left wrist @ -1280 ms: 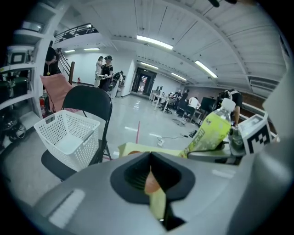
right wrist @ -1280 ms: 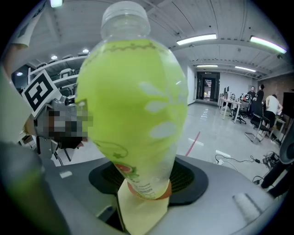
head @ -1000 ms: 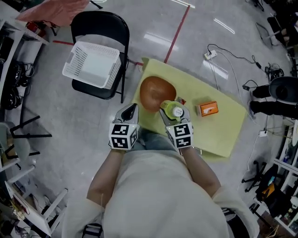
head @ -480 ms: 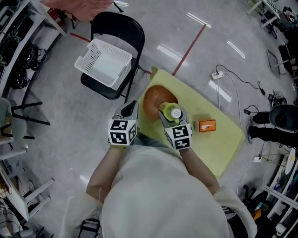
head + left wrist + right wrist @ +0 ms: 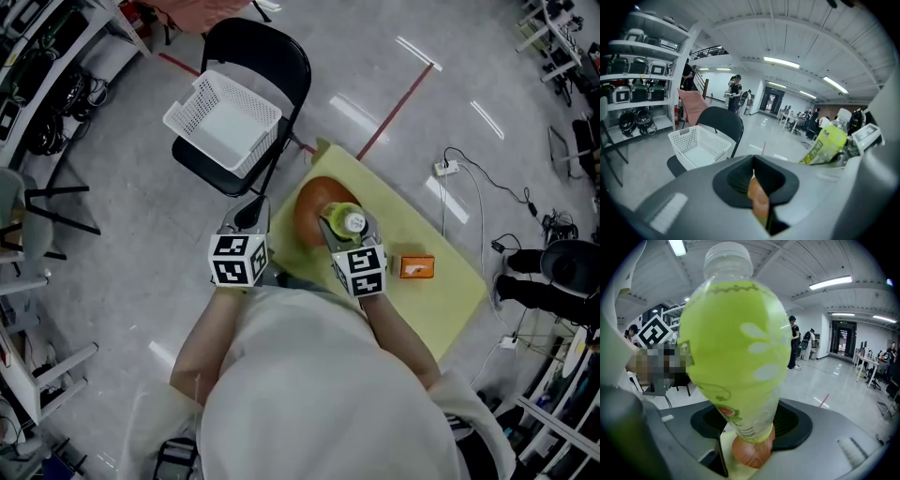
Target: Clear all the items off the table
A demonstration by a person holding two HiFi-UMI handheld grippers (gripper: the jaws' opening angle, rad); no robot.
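Note:
My right gripper (image 5: 343, 228) is shut on a green drink bottle (image 5: 347, 224) with a white cap, held above the yellow-green table (image 5: 448, 302). In the right gripper view the bottle (image 5: 736, 352) fills the frame between the jaws. A brown bowl (image 5: 311, 203) sits on the table just beyond it and shows under the bottle as the brown bowl (image 5: 751, 453). An orange box (image 5: 417, 267) lies to the right. My left gripper (image 5: 250, 215) is shut and empty, off the table's left edge, pointing toward a white basket (image 5: 223, 122). The bottle (image 5: 825, 145) appears at the right of the left gripper view.
The white basket (image 5: 698, 147) rests on a black folding chair (image 5: 267, 56) left of the table. Shelving (image 5: 37, 56) lines the far left. Cables and a power strip (image 5: 445, 169) lie on the floor to the right, beside a red floor line (image 5: 394, 112).
Both grippers have shifted up and toward the chair side, the left one nearer the basket. The bottle stays gripped in the right gripper. The bowl and orange box have not moved.

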